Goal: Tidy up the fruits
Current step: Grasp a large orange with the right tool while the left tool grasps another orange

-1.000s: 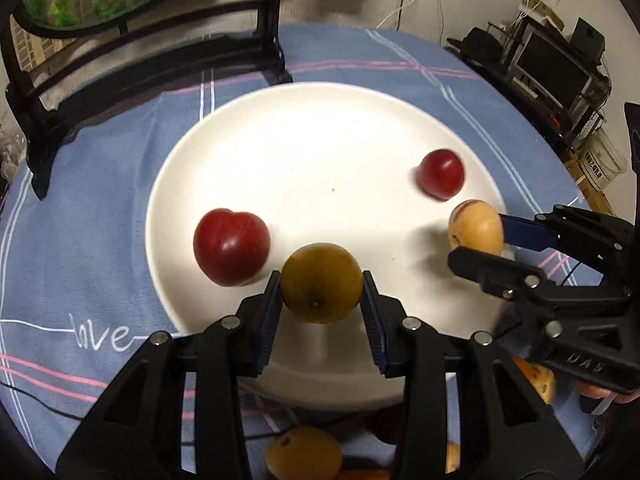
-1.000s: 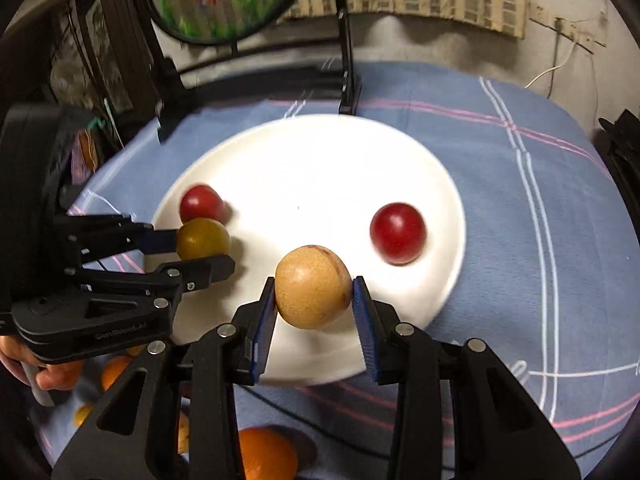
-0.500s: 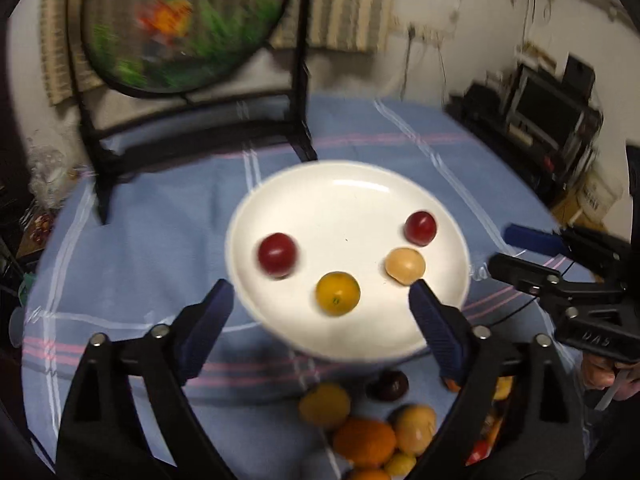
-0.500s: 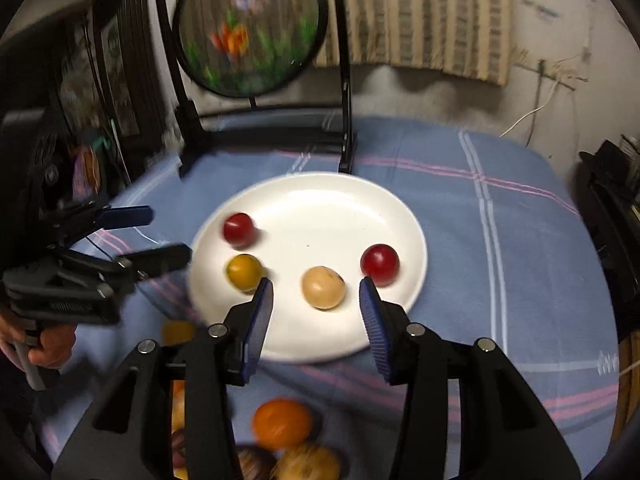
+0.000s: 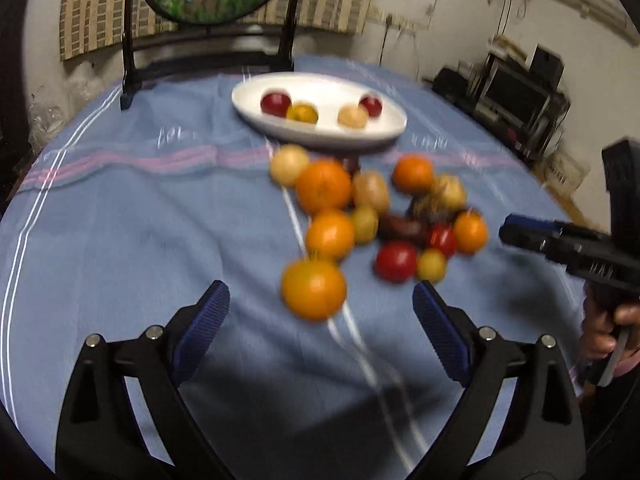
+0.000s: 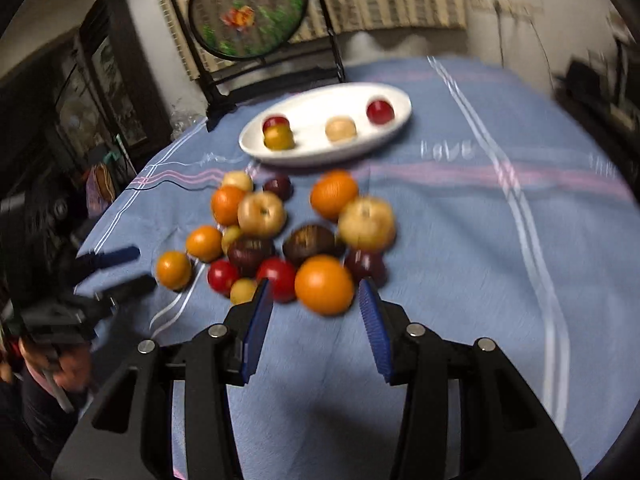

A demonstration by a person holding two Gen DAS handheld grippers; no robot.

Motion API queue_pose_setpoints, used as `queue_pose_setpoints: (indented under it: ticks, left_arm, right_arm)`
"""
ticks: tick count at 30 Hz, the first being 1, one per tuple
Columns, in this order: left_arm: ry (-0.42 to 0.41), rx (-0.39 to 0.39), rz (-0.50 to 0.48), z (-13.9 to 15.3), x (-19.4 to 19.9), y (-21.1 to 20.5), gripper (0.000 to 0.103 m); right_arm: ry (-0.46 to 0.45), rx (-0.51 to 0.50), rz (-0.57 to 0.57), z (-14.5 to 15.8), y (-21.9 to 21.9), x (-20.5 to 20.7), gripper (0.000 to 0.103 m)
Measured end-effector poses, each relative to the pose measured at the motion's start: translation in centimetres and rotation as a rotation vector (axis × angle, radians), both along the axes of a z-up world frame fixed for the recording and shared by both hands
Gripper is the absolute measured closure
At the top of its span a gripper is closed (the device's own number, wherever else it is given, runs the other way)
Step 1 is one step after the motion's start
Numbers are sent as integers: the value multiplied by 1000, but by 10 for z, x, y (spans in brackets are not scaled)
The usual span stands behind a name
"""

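Four small round fruits sit on the white oval plate (image 5: 320, 136); the rest lie heaped on the blue cloth (image 5: 120, 240) nearer me. My left gripper (image 5: 320, 332) gapes wide and empty and my right gripper (image 6: 316, 320) stands partly open, empty, nearest round orange (image 6: 325, 285) just ahead. Oranges look firm, smooth and prone to roll, so I judge a grip across the widest middle best.

White plate (image 5: 320, 136), blue striped cloth (image 5: 140, 220)

A table covered by a blue striped cloth (image 5: 120, 220) carried everything. A white plate (image 6: 304, 152) sat toward its far side. A loose cluster of oranges, red and yellowish fruits (image 6: 280, 236) lay directly on the cloth nearer the camera.
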State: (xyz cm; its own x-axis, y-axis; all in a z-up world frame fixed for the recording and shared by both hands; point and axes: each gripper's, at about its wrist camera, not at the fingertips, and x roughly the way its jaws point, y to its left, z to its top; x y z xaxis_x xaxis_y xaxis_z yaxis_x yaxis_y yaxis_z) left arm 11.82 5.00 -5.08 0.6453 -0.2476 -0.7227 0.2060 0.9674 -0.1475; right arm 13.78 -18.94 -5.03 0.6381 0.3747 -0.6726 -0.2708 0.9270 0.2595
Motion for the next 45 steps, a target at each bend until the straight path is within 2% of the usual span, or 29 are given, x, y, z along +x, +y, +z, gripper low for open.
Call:
queue_pose_setpoints:
  ticks: [4,9,19,23,28,32,37,41,45]
  left_arm:
    - [-16,8,-20,-1,-3,-4,8]
    - [2,5,-13,-2,-2,-1,8]
    - [5,-11,-16,-3,-2,1,8]
    - [9,-12,-10,-3,0,1,8]
    - [15,-16,-2,-4,1,2,8]
    - [17,-39,-3,-5,4,5,10]
    - [12,-11,-24,-4,14,1,33]
    - [34,2,-43,-8,18,-4,35]
    - [68,-3,-35,-12,23,-2,43]
  right_arm:
    - [30,-8,-39,-13,5,6,57]
    - [80,1,-62,-23,9,22,57]
    - [77,-4,-77,-25,11,29,58]
    - [78,12,-73,-25,9,27,63]
    - [57,10,-77,-20,7,15,63]
    - [32,48,-74,-17,-2,-1,63]
    - [23,128,-83,-19,-17,-10,63]
    - [30,153,-86,-19,-19,-10,63]
    - [34,156,-77,-19,-18,-10,63]
